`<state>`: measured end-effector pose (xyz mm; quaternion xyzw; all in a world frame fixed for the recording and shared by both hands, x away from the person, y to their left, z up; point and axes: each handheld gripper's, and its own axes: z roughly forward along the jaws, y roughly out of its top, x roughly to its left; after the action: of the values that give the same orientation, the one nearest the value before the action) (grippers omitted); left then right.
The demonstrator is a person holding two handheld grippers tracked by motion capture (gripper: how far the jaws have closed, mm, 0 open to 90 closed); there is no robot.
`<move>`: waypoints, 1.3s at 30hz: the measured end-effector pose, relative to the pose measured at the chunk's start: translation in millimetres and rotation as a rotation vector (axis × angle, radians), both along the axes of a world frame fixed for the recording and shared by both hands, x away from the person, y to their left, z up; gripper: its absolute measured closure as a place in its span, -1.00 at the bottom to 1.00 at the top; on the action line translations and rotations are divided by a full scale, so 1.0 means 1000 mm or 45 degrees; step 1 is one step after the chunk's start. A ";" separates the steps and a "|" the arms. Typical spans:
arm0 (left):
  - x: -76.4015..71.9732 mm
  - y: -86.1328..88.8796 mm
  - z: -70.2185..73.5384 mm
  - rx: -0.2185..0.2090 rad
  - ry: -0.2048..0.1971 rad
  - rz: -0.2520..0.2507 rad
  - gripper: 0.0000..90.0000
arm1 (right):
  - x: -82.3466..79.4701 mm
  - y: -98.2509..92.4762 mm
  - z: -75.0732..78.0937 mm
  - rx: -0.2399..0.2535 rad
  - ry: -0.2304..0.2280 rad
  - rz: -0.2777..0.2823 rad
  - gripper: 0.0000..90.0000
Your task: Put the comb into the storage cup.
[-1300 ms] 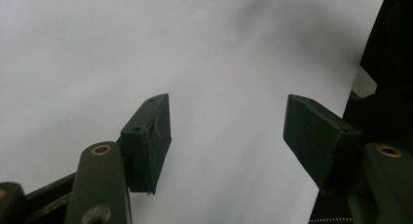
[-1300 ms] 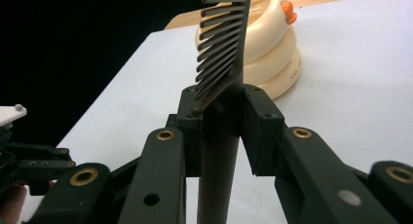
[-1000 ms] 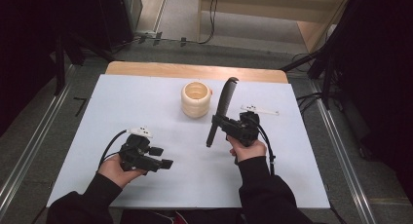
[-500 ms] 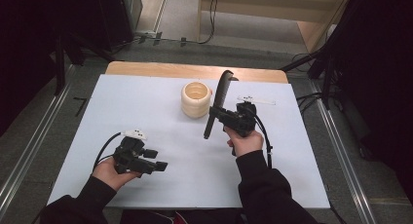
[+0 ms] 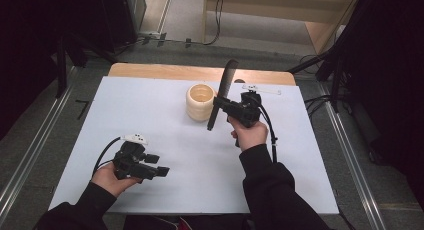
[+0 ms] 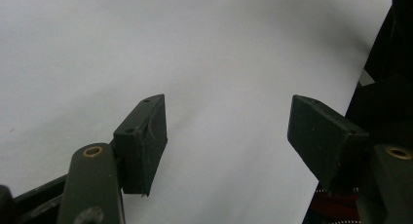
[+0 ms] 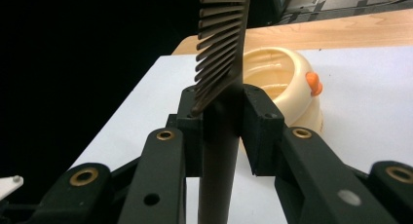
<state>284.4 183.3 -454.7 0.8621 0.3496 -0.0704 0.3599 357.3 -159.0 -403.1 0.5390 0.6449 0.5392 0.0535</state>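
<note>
Black comb [image 5: 222, 93] — clamped upright between the right gripper [image 5: 223, 107] pads, teeth end above. Cream cup [image 5: 200, 102] just beyond it. Left gripper [image 5: 161, 171] — agape, nothing held, over white tabletop [image 5: 150, 115].

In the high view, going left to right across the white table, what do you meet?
Left claw, open over bare table → cream ribbed cup → black comb, held upright → right claw, shut on the comb.
</note>
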 end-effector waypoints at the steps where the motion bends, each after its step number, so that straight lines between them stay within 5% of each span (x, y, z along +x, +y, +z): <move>1: 0.000 0.000 0.000 0.000 0.001 0.001 -0.31 | 0.002 0.000 0.001 -0.002 -0.004 -0.004 0.55; 22: 0.001 0.001 0.000 0.004 0.001 -0.005 -0.31 | 0.036 0.006 0.020 -0.035 -0.036 -0.053 0.55; 39: 0.001 0.000 -0.002 0.004 0.010 -0.004 -0.30 | 0.061 0.021 0.033 -0.155 -0.129 -0.103 0.55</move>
<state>285.4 183.7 -456.8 0.8630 0.3498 -0.0739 0.3569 418.1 -137.6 -370.0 0.5324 0.6507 0.5229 0.1403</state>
